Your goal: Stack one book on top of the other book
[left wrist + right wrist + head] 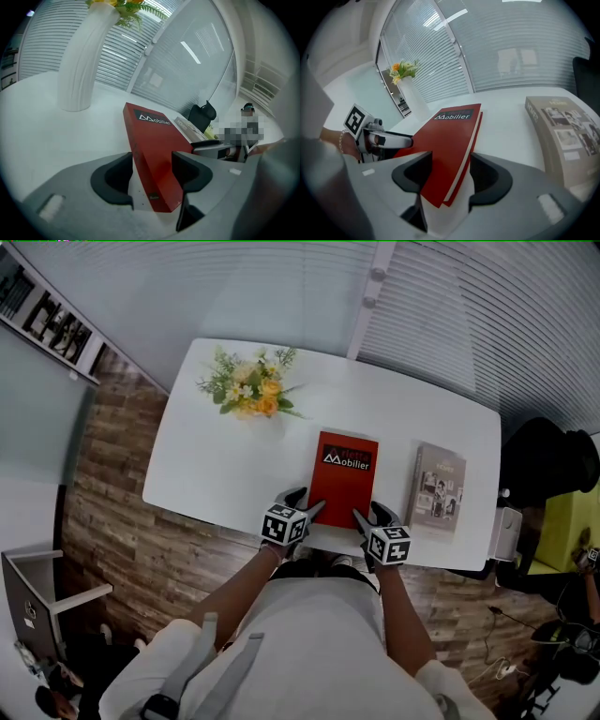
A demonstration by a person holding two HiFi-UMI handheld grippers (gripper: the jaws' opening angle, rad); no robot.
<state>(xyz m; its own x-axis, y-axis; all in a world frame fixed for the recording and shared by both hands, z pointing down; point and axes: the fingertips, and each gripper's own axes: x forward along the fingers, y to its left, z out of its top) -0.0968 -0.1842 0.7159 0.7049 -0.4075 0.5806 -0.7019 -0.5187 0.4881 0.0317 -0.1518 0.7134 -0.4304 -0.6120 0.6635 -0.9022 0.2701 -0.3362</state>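
Left tool, right tool: both wide, each straddling one near corner of red book, pads not pinching yet. Two-corner approach likely meant to lift book level, without sag or twist. Red book flat on desk, straight ahead of both tools. Grey book lies apart, off right tool's outer side (probable base of stack). Red cover reads "Mobilier"; grey cover print too small to read. Flower vase far beyond left tool.
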